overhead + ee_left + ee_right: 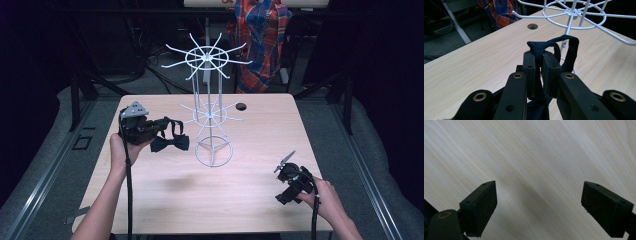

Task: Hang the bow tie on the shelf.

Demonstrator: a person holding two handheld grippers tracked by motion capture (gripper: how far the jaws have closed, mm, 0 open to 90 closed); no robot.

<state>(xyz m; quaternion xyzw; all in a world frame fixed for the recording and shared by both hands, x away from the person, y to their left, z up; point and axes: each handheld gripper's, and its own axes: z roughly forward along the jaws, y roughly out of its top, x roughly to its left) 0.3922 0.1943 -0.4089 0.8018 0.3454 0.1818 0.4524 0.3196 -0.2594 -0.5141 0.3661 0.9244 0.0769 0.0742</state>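
Note:
A black bow tie [170,143] hangs off the table's left side, its strap looping up beside it. My left gripper [159,125] is shut on that strap; in the left gripper view the dark strap [539,50] is pinched between the two jaws and loops away to the right [573,50]. A white wire rack [210,107] with two rings of hooked arms stands at the table's middle, just right of the bow tie. My right gripper [283,164] is held low over the front right of the table, open, with bare wood [539,185] between its pads [481,207].
The light wooden table [250,195] has a round cable hole [241,106] behind the rack. A plaid shirt [260,40] hangs behind the far edge. Dark floor and metal rails flank the table.

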